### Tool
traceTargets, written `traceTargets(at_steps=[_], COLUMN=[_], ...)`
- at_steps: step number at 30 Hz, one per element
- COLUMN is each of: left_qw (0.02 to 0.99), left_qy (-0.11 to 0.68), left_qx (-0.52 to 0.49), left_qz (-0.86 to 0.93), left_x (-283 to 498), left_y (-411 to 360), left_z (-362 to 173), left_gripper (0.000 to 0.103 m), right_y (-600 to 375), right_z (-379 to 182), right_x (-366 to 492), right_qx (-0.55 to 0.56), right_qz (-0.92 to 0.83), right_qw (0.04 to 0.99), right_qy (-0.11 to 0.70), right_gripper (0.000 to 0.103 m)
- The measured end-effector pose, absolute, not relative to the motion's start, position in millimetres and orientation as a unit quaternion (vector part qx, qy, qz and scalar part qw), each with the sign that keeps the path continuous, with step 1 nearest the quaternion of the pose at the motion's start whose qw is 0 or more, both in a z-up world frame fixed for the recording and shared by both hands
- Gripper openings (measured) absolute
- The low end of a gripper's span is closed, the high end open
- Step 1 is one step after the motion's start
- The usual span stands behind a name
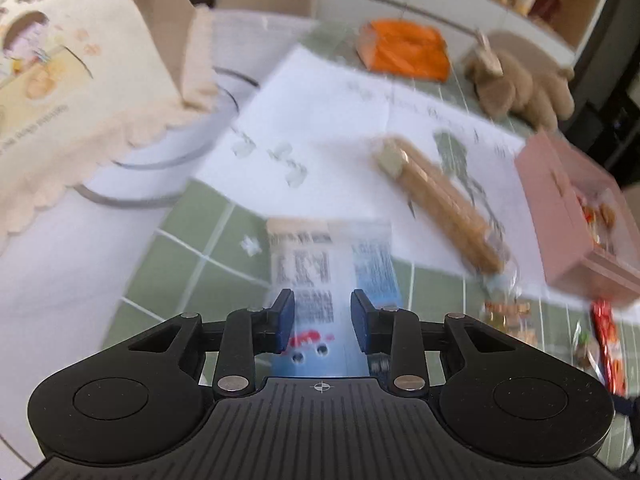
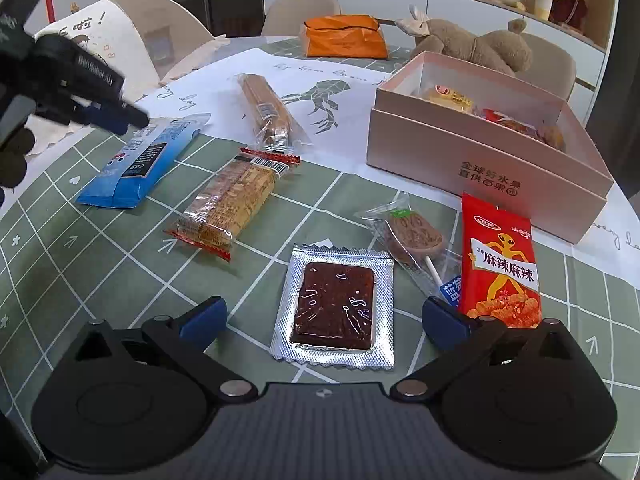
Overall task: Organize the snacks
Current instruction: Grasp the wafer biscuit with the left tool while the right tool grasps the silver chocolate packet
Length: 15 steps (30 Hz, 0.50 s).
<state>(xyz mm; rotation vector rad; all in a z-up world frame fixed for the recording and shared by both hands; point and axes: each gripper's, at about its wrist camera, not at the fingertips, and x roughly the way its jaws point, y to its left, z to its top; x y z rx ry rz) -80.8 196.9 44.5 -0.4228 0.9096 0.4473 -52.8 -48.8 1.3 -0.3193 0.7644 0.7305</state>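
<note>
1. Packet, blue and white, flat crinkly plastic film (image 1: 320, 280), looks light, soft and a little slippery; I judge a pinch across its narrow width near one end would hold best, since a grip at the middle may let it fold.
2. It is printed with black text blocks and a red mark, and lies flat on the green grid-patterned tablecloth (image 2: 100, 264), directly between and ahead of the left gripper (image 1: 322, 312).
3. The left gripper's blue pads (image 1: 285, 312) stand narrowly apart, straddling the packet; motion blur hides whether they touch it.
4. The right gripper (image 2: 324, 316) is spread wide and holds nothing, with a silver foil pouch holding a dark brown slab (image 2: 334, 312) between its fingers.
5. Further ahead to its right stands the open pink cardboard box (image 2: 480, 160), already holding some snacks.
</note>
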Motion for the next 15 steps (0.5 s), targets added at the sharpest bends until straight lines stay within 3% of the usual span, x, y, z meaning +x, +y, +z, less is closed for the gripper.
traceTargets(at_steps=[6, 11, 14, 15], left_qw=[0.874, 0.881, 0.888, 0.886], left_qy=[0.466, 0.455, 0.432, 0.435], left_qx=[-0.082, -0.099, -0.142, -0.156], left_qz=[0.115, 0.079, 0.063, 0.045], left_x=[-53, -51, -54, -52], left_y=[153, 133, 126, 122], left_z=[43, 53, 65, 65], left_gripper=[0.045, 0.043, 0.043, 0.043], right_y=[-48, -48, -54, -57], right_z=[1, 4, 14, 19], right_x=[-53, -52, -51, -51], right_qx=[-0.153, -0.160, -0.153, -0.149], right_qz=[0.347, 0.356, 0.363, 0.360], right_qw=[0.850, 0.842, 0.841, 0.848], right_qy=[0.364, 0.373, 0.371, 0.361], right_gripper=[0.103, 0.103, 0.090, 0.090])
